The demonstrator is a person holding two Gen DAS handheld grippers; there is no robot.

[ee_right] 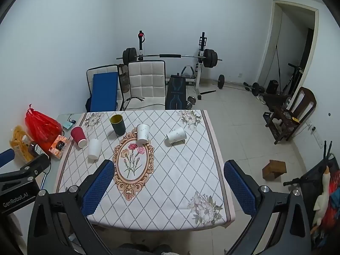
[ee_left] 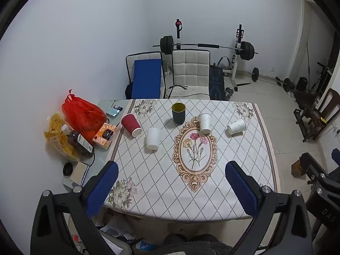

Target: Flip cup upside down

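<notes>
Left wrist view shows the left gripper (ee_left: 171, 181) spread wide and holding nothing, hovering above the near edge of the table (ee_left: 161, 204); the right gripper (ee_right: 169, 181) is equally wide and empty. Nothing is grasped, so the flip looks not yet begun. Farther off, well apart from both tools, the dark cup (ee_left: 178, 113) stands mouth up. Beyond the medallion a white cup (ee_left: 236, 126) lies on its side; the others seem tilted or inverted, though distortion blurs that.

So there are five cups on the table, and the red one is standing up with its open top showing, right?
Not quite. There are five cups, but the red cup is tipped over. The one standing with its open top showing is the dark cup with the yellow inside. The left wrist view shows this clearly.
</notes>
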